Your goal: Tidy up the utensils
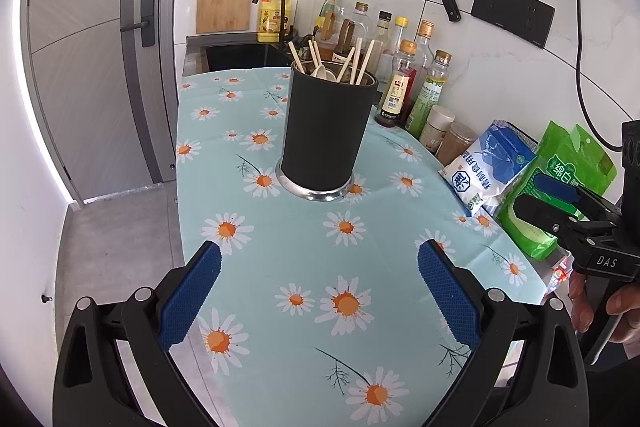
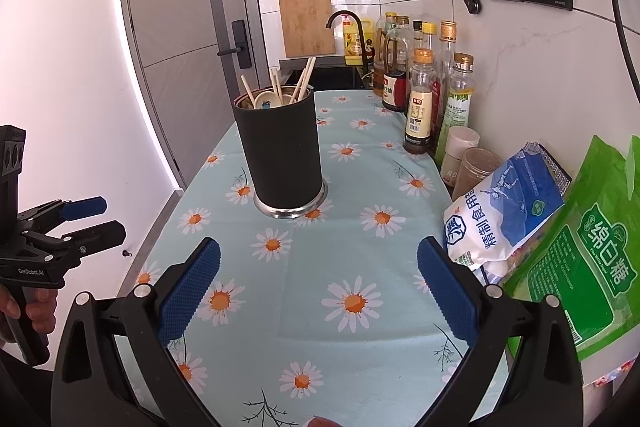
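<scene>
From the left wrist camera, the left gripper (image 1: 319,291) has its blue ribbed pads spread wide and holds nothing; only the pale blue tablecloth with white and orange daisies (image 1: 280,251) shows between them. The tall black cylindrical utensil holder with a steel base ring (image 1: 326,131) stands upright ahead of it, in the middle of the cloth. Wooden chopsticks (image 1: 354,65) and a cream spoon (image 1: 323,71) already stick out of its top. No loose utensil lies on the cloth here, so I judge that the sorting is either near its end or not yet begun, and I cannot tell which. The next move calls for finding a utensil to pick, or for reaching the holder. The left edge of the cloth drops to the grey floor, near the holder. On the right, the right gripper (image 1: 536,197) hangs before a green plastic bag (image 1: 560,163) and a white and blue bag (image 1: 492,163).

From the right wrist camera, the right gripper (image 2: 319,287) is also wide apart and empty. The holder (image 2: 280,151) stands ahead and a little left, well apart from the pads, with free cloth between. The row of sauce and oil bottles (image 2: 432,87) and the two bags crowd the right side, so the open room is in the centre. The left gripper (image 2: 102,217) hovers beyond the left edge of the table, its fingers parted.
</scene>
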A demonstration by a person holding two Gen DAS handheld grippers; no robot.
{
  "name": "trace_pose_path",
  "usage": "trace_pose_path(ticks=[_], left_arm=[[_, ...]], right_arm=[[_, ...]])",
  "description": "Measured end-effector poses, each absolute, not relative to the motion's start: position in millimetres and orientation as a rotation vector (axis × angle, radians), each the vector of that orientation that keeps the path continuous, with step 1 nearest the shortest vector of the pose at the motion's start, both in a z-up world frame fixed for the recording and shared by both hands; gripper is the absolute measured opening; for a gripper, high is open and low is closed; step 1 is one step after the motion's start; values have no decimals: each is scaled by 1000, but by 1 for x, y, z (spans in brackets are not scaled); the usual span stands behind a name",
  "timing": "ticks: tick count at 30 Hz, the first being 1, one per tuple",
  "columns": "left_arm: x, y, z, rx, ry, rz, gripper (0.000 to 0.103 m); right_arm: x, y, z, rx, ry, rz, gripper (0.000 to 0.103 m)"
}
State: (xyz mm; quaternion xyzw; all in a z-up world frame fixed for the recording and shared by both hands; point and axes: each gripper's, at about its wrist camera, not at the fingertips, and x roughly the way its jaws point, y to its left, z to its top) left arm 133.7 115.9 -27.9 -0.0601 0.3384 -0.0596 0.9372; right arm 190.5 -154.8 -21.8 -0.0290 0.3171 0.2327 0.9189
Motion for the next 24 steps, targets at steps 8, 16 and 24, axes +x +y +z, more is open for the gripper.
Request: trace_pose_path(ticks=[8, 16, 24], left_arm=[[132, 114, -28, -119, 690, -127, 96], [130, 112, -26, -109, 684, -138, 96], [128, 110, -21, -118, 666, -142, 96]], right_arm=[[189, -156, -22, -59, 654, 473, 98], [186, -157, -23, -57, 649, 471, 98], [185, -163, -21, -49, 635, 456, 98]])
